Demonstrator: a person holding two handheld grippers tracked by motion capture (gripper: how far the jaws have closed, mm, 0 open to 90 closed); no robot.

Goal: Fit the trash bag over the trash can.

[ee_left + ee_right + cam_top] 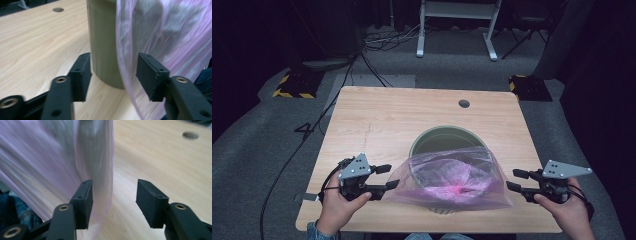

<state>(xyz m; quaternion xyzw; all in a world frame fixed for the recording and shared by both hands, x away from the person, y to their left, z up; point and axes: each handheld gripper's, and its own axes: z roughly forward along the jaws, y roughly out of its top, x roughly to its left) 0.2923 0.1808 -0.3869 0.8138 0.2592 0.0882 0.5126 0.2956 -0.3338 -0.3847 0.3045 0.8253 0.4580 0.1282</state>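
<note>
An olive-green round bin stands on the wooden table, near the front edge. A translucent pink plastic bag is draped over the bin's near side and hangs down its front. My left gripper is open at the bag's left edge; in the left gripper view the bin wall and the bag's edge lie between and beyond the jaws. My right gripper is open just right of the bag, whose edge hangs by its left jaw.
A round cable hole sits in the table's far right part. Cables run over the grey floor at the left. A white desk frame stands behind the table. Yellow-black striped feet rest on the floor at both far corners.
</note>
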